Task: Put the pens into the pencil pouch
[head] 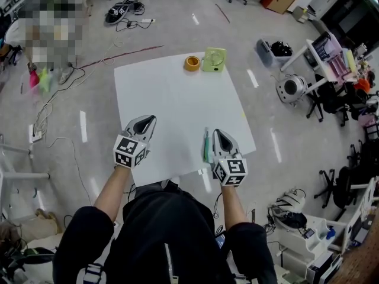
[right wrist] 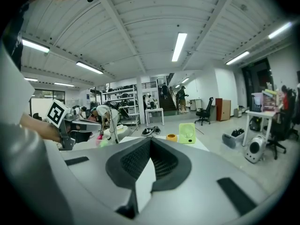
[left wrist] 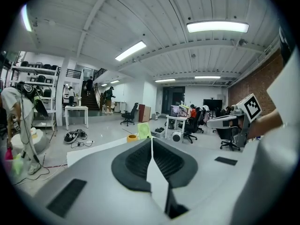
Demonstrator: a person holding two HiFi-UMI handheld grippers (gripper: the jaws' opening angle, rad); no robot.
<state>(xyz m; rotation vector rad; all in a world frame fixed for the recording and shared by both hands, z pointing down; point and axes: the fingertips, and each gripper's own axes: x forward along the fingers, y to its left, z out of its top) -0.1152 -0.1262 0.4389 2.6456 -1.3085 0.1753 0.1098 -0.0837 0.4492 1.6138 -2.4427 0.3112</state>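
1 slim teal item (head: 206, 145), pen or pouch unclear, lying at 5 o'clock on the table (head: 177, 99). It sits just beside the right gripper (head: 219, 133), at its 9 o'clock. 2 grippers, both jaws closed, nothing held; left gripper (head: 148, 120) at 7 o'clock. 1 tape roll (head: 192, 63) and 1 fan (head: 214, 59) at 12.

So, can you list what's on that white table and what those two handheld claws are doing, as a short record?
Table: white top
Left gripper: shut, empty
Right gripper: shut, empty
Pen: teal-green, lying on the table beside the right gripper
Far edge: yellow tape roll next to small green fan
Pencil pouch: not visible
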